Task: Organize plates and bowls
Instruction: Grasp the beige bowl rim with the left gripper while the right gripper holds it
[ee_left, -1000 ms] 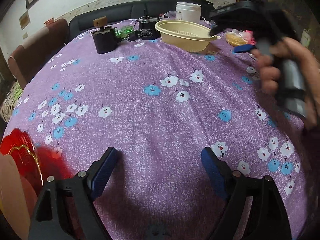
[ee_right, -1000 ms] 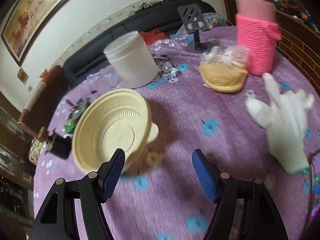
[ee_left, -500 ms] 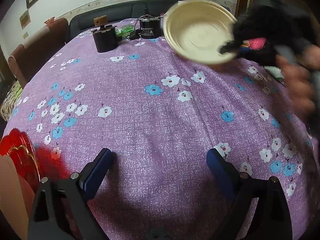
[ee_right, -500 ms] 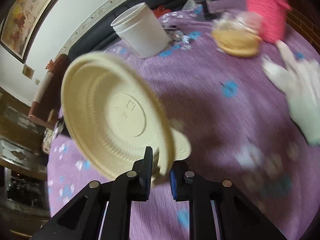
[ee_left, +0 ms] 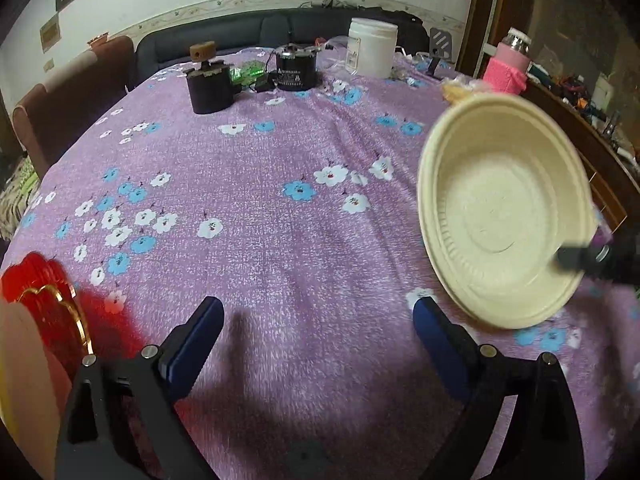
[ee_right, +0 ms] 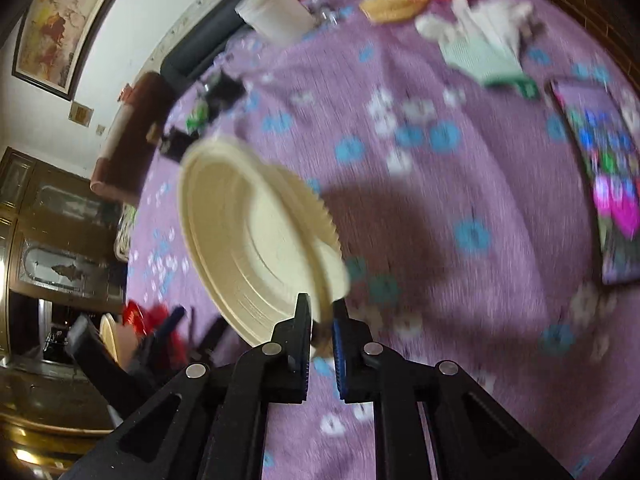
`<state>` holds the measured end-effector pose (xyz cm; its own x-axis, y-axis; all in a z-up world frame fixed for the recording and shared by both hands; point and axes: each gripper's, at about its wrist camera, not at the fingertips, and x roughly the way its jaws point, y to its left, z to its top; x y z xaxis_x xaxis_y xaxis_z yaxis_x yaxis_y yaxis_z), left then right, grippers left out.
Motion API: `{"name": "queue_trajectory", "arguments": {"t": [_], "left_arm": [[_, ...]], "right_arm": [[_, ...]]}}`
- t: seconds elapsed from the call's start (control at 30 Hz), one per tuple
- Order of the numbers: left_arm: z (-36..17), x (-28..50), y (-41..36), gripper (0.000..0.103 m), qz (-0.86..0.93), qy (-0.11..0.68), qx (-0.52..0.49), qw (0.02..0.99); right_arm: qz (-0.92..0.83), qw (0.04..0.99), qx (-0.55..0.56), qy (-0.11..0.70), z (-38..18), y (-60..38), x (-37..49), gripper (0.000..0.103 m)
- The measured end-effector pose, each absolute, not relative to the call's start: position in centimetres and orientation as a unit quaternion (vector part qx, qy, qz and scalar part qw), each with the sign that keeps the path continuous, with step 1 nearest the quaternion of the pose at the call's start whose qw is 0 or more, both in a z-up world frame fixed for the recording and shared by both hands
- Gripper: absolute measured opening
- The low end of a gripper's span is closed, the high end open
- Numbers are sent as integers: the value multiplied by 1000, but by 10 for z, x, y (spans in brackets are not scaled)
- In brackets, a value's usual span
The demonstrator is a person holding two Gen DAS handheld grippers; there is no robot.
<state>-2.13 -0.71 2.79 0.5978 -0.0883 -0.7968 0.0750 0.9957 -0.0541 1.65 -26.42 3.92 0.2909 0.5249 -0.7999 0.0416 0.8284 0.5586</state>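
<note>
The left hand-held gripper [ee_left: 316, 344] hangs low over the table [ee_left: 280, 216] with its blue fingers wide apart and nothing between them; only the purple flowered cloth lies under them. Just beside its left finger, at the table's near edge, sits a red plate [ee_left: 44, 304] with a gold line, partly hidden. The right hand-held gripper [ee_right: 321, 328] has its fingers pressed together on the rim of the cream bowl [ee_right: 256, 248], and the bowl is in the air above the table, tilted steeply so that its inside faces the left gripper's camera, to the right of the left gripper. Farther back on the cloth stand a dark jar [ee_left: 210, 88] with a cork top and a black round device [ee_left: 298, 70], and behind them a white tub [ee_left: 372, 54]. A pink knitted bottle [ee_left: 506, 66] stands at the far right edge.
</note>
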Motion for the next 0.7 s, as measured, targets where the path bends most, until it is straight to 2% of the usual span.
{"name": "queue_trajectory", "arguments": {"t": [0.27, 0.33, 0.4, 0.47, 0.7], "left_arm": [[72, -45, -18, 95, -26, 409, 14, 912], [76, -41, -28, 95, -27, 412, 29, 910], [74, -34, -35, 95, -35, 426, 31, 903], [70, -24, -40, 95, -46, 444, 17, 895], [58, 8, -42, 95, -54, 489, -41, 869]], "right_arm": [[139, 806, 233, 526, 23, -258, -1, 17], [127, 825, 220, 505, 24, -255, -3, 20], [117, 840, 218, 483, 22, -253, -4, 37], [119, 850, 226, 462, 23, -255, -6, 49], [107, 877, 227, 409, 29, -265, -10, 52]]}}
